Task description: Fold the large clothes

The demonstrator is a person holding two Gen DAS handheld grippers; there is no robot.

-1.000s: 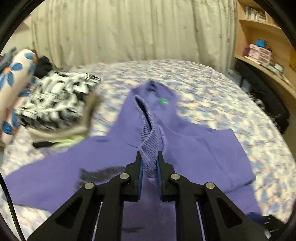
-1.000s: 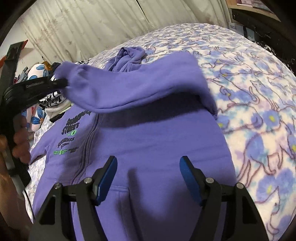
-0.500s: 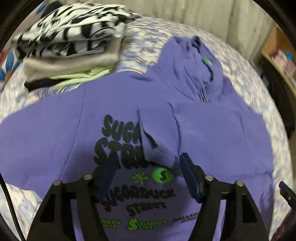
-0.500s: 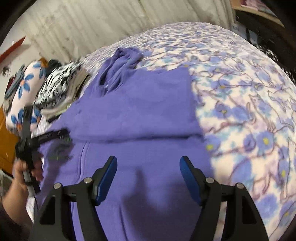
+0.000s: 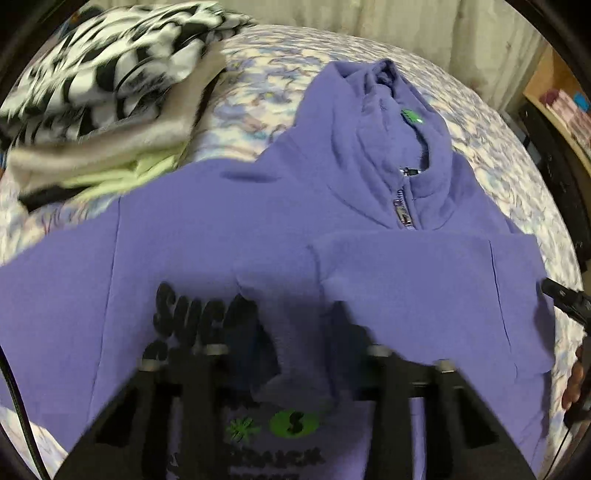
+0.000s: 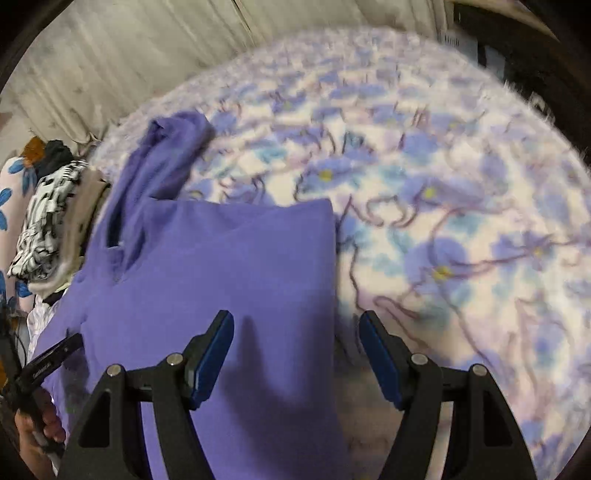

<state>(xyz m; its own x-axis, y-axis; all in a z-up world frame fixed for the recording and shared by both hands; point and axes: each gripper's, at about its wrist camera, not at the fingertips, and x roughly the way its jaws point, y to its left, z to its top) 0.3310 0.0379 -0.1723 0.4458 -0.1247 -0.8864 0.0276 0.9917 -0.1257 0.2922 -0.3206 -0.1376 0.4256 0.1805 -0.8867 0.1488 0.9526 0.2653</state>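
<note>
Hoodie (image 5: 221,236) lies flat, collar apparently toward the curtain (image 5: 424,22).

Left gripper (image 5: 295,354): black two-finger tool, lower centre of the left wrist view, motion-blurred, jaws together.
Right gripper (image 6: 295,354): black, blue pads (image 6: 212,358), lower centre of the right wrist view, jaws closing, pads touching nothing.
Left hand (image 6: 35,430): lower left corner, wrapped round its handle.

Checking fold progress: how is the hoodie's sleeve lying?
Folded in: one purple sleeve lies across the zip hoodie's chest.
</note>
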